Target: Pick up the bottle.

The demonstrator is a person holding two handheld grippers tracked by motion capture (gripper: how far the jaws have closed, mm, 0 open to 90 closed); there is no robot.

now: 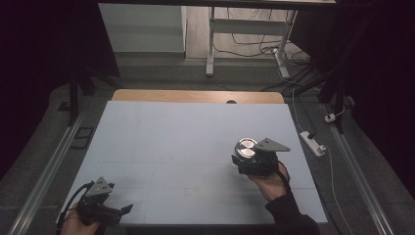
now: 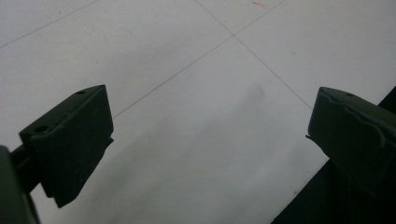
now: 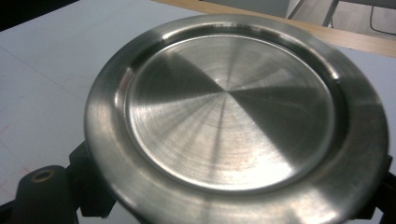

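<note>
- Right gripper [image 1: 243, 159]: sits at about 4 o'clock on the table [image 1: 161, 147], borne by the person's right hand [image 1: 271, 185]. Its jaws are clamped on the near rim of a round steel plate [image 1: 245, 148].
- Steel plate, close view [image 3: 233, 116]: seen from the right gripper view, the plate is a shallow brushed-metal disc with a raised rim, dish side up. It lies nearly flat, tilted slightly, and is gripped at its 6 o'clock edge. Whether its far edge touches the table or hangs just above it cannot be told.
- Left gripper [image 1: 128, 208]: rests at about 7 o'clock, near the front edge of the table and well apart from the plate. In the left gripper view its jaws stand wide apart with nothing between them, and bare table surface [image 2: 201, 93] lies ahead.
- Step in hand (judgement): the plate is being carried or positioned by the right gripper alone, while the left gripper waits idle.
- Next move (judgement): a level carry towards a chosen spot, keeping the rim grip firm, since a thin smooth edge may slip or swing. The plate should then be lowered flat before the jaws release.
- Surroundings: the white table is otherwise bare, and a wooden strip [image 1: 195, 96] borders it at 12 o'clock.
</note>
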